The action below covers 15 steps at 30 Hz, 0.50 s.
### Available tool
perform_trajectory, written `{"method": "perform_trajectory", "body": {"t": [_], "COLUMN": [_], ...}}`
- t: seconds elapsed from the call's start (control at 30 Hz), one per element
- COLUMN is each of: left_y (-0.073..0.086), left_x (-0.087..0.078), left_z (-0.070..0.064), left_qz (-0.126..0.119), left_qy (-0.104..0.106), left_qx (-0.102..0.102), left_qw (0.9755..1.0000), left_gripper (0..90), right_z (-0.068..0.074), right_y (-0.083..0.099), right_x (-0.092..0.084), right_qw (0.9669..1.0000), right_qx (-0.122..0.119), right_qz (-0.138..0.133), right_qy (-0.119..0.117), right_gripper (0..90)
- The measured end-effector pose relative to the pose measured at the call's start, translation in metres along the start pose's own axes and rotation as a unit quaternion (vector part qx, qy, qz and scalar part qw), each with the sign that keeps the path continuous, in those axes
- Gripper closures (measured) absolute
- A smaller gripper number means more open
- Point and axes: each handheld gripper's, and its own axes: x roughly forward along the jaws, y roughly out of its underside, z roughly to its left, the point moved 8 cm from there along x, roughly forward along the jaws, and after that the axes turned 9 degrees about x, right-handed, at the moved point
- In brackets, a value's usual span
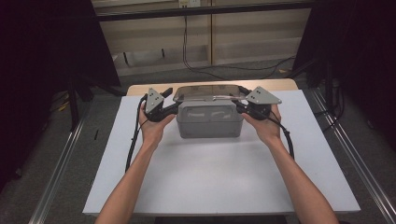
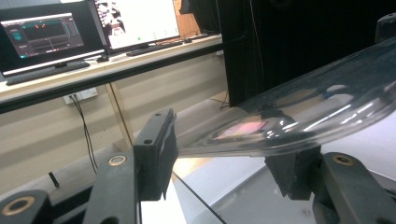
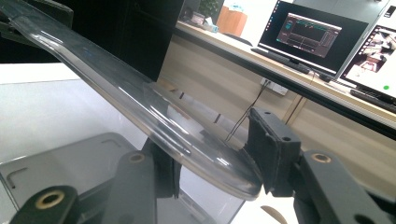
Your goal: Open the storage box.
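A clear, grey-tinted plastic box [image 1: 210, 122] stands at the far middle of the white table [image 1: 210, 182]. Its clear lid [image 1: 208, 92] hangs just above the box's open top, tilted, with a gripper at each end. My left gripper [image 1: 173, 108] is shut on the lid's left end. My right gripper [image 1: 239, 106] is shut on the lid's right end. In the left gripper view the lid [image 2: 303, 116] runs between the two black pads of my left gripper [image 2: 224, 163]. In the right gripper view the lid's [image 3: 140, 102] rounded end sits between the pads of my right gripper [image 3: 217, 163], over the box [image 3: 70, 163].
The box sits close to the table's far edge, with bare white tabletop in front of it. Metal rails [image 1: 60, 163] run along the floor on both sides. Black cables [image 1: 219, 67] lie on the floor behind the table. Monitors [image 2: 46, 35] stand on a desk beyond.
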Motion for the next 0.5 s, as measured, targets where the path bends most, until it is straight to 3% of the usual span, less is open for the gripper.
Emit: {"method": "perform_trajectory", "body": {"t": [0.17,0.5], "left_y": [-0.0018,-0.0026], "left_x": [0.0027,0.0055], "left_z": [0.0003,0.0015], "left_qz": [0.002,0.004], "left_qy": [0.011,0.011], "left_qx": [0.0,0.0], "left_qw": [0.9999,0.9999], "left_gripper": [57.2,58.2], "right_z": [-0.0004,-0.005], "right_y": [-0.001,0.0016], "right_x": [0.0012,0.0041], "right_qw": [1.0,0.9997], "right_qx": [0.007,0.021], "right_qz": [-0.006,-0.015], "right_qy": [-0.001,0.0], "right_gripper": [55.7,55.0]}}
